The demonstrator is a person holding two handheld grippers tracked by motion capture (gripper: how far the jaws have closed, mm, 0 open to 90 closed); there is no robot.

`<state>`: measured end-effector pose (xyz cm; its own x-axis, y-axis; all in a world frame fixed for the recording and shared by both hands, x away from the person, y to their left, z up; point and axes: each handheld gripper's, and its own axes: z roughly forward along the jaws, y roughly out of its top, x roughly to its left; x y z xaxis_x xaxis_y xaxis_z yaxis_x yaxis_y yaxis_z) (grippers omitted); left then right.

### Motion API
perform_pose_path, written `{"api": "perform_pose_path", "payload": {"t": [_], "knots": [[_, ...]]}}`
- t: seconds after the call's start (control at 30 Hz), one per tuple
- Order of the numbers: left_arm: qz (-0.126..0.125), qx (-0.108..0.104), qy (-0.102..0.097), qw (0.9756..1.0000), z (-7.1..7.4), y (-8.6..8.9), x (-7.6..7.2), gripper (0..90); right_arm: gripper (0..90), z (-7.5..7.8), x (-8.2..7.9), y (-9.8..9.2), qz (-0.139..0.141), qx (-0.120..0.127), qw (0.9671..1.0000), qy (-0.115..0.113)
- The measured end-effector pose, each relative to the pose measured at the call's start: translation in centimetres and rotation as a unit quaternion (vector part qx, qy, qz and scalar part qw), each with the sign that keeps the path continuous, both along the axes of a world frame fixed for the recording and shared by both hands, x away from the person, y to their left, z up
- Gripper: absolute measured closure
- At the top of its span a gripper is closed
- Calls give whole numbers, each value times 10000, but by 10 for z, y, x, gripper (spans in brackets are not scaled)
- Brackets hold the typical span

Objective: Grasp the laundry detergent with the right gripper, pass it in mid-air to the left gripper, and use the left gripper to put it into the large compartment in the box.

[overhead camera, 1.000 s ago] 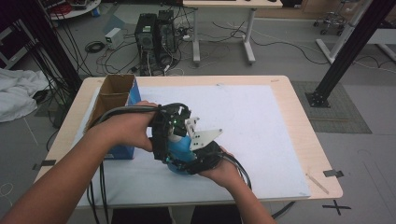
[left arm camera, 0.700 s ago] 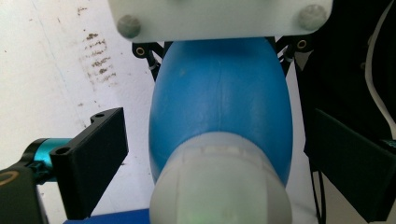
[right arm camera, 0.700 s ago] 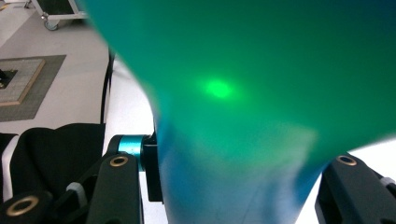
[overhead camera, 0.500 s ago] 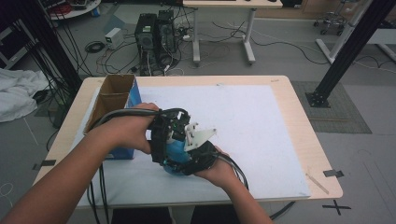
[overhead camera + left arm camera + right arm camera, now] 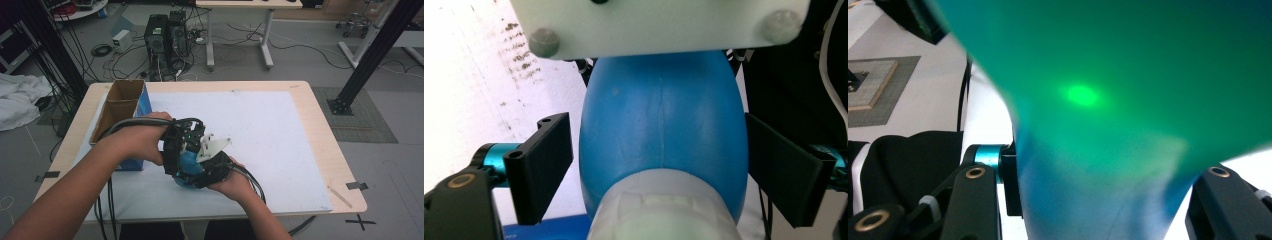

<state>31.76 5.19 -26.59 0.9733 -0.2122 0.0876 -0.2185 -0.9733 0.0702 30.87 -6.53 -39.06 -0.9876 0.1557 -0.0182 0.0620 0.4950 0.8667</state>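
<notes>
A blue egg-shaped bottle [image 5: 186,164] with a pale cap [image 5: 659,215] is held above the table's front, between both hands. My left gripper [image 5: 176,150] comes in from the left, and its black jaws sit tight against the bottle's widest part [image 5: 659,150]. My right gripper [image 5: 212,169] holds it from the right and below, with its grey three-cornered plate [image 5: 215,145] on top. In the right gripper view the bottle [image 5: 1108,125] is very close, tinted green by a light, and pressed between the jaws.
A white sheet [image 5: 270,125] covers most of the wooden table [image 5: 320,150]. An open cardboard box with a blue side [image 5: 122,102] stands at the left, close to my left forearm. A thin wooden stick [image 5: 342,196] lies near the front right corner. Cables trail off the front edge.
The two grippers have drawn a little closer together and shifted slightly left. The grey plate has turned a bit. The bottle stays between them.
</notes>
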Motion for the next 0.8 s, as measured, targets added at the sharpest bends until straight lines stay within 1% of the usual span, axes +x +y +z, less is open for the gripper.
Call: {"api": "perform_pose_path", "payload": {"t": [0.07,0.23,0.27,0.3,0.43,0.47,0.57,0.6,0.63,0.73,0.8], "knots": [[15,29,11,10000,0,0,0,173,462,0,0,0,3,-3,10000,8],[2,24,20,10000,0,-1,1,183,463,0,1,-1,1,-18,10000,8],[4,44,4,10000,1,-1,0,210,463,0,1,0,-18,6,10000,7],[7,57,-13,10000,1,-2,0,218,463,0,1,1,-24,-8,10000,44],[37,75,-13,10000,0,-2,0,226,463,1,0,1,-27,-25,10000,59],[27,82,-20,10000,-1,-2,0,228,463,1,0,2,-11,-6,10000,33],[-3,84,-30,10000,0,-2,-1,276,463,1,0,2,-9,1,10000,35],[-6,104,-8,9999,0,-2,-1,276,463,2,0,2,-11,14,10000,34],[-28,99,-36,9999,0,-2,-1,276,463,2,0,2,-17,22,10000,31],[-36,98,-28,9999,0,-3,-2,278,463,2,0,2,-9,27,10000,34],[-34,103,-23,9999,1,-2,-2,297,463,2,0,2,-11,30,10000,44]]}}
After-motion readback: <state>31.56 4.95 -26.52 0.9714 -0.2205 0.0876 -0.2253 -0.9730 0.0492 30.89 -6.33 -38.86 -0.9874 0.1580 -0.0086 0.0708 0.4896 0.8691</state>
